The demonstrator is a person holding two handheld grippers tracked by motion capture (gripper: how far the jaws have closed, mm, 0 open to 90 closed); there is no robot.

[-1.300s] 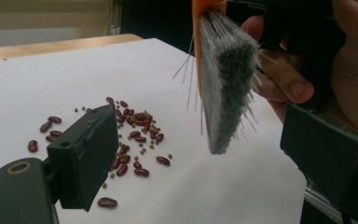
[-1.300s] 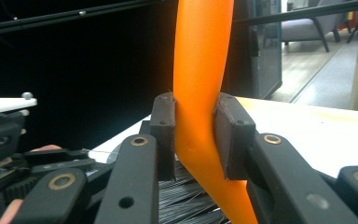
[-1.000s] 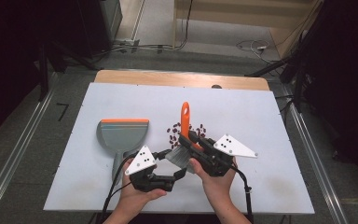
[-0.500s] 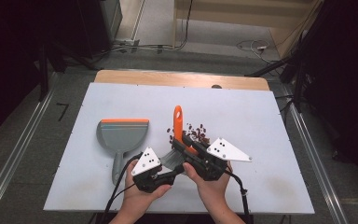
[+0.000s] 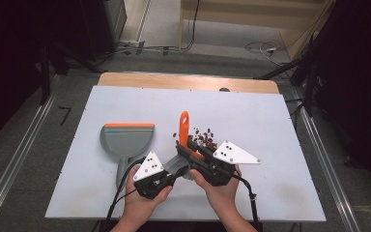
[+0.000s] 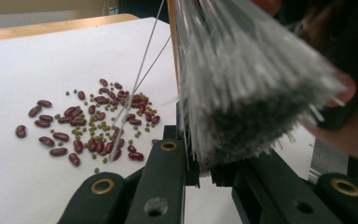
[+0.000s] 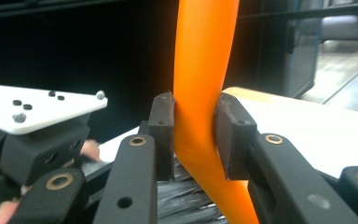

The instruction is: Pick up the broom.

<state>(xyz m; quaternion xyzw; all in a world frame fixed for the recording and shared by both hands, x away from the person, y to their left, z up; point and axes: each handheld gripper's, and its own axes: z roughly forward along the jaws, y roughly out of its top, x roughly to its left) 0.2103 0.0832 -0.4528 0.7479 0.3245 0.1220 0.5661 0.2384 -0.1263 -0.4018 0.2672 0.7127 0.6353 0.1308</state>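
Dustpan [image 5: 126, 140] lies at the left of the white table [image 5: 280, 125], mouth away from the person, its grey handle running back toward the left hand. Just right of that handle, near the table's front edge, the left gripper [image 5: 166, 178] is held low; in the left gripper view its black jaws sit tight together under the grey bristles [image 6: 242, 88] of the brush, and a few strands run down between them, but I cannot tell whether the jaws truly pinch the bristles or merely rest beside them. Beyond those jaws, in the same view, a loose heap of dark red beans [image 6: 86, 123] mixed with small green ones lies on the table. In the high view the heap [image 5: 204, 139] sits just right of the brush's orange handle [image 5: 184, 126], which points away from the person at the table's middle. Right of the left gripper and close beside it, the right gripper [image 5: 193, 153] is clenched on the brush: in the right gripper view both pads press the orange handle [image 7: 200, 93] from either side, with bristles below.
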